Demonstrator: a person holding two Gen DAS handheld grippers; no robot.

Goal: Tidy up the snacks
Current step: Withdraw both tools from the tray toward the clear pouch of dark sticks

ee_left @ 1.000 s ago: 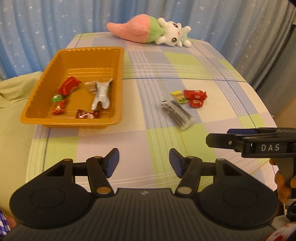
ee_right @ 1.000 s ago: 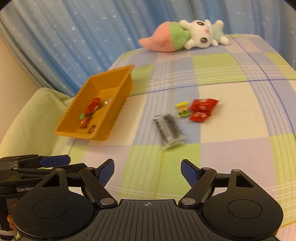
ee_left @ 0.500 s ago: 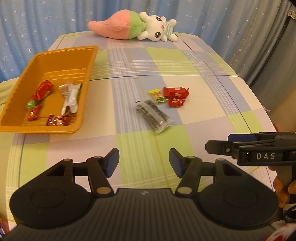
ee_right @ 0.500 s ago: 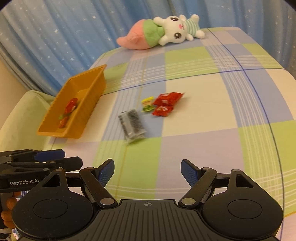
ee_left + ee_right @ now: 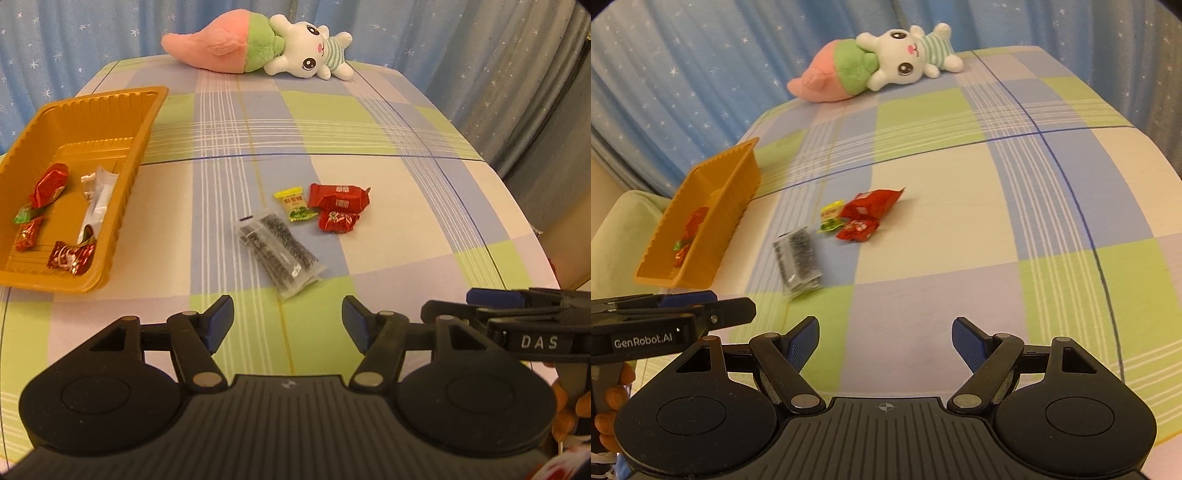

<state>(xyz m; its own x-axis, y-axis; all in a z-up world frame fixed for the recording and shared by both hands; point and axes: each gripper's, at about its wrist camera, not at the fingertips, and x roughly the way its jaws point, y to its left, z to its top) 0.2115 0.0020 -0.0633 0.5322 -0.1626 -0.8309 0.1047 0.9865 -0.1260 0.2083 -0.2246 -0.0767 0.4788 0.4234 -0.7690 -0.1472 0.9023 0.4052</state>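
An orange tray [image 5: 122,110] at the left holds several wrapped snacks, among them a red one [image 5: 50,184] and a white packet [image 5: 98,201]. On the checked cloth lie a clear packet with black contents [image 5: 279,253], a yellow-green candy [image 5: 295,204], a large red packet [image 5: 338,195] and a small red packet [image 5: 338,222]. My left gripper [image 5: 287,325] is open and empty, just short of the clear packet. My right gripper [image 5: 884,341] is open and empty, nearer the table's front; the clear packet [image 5: 798,256] and red packets [image 5: 871,205] lie ahead to its left.
A pink, green and white plush toy [image 5: 258,48] lies at the far edge of the table. Blue starred curtains [image 5: 74,37] hang behind. A green cushion [image 5: 617,229] sits left of the tray [image 5: 735,173]. The table's right edge drops off near the right gripper.
Both grippers have swung right and forward; the loose snacks now sit closer and more central ahead of the left gripper. Both stay open. The snacks have not moved.
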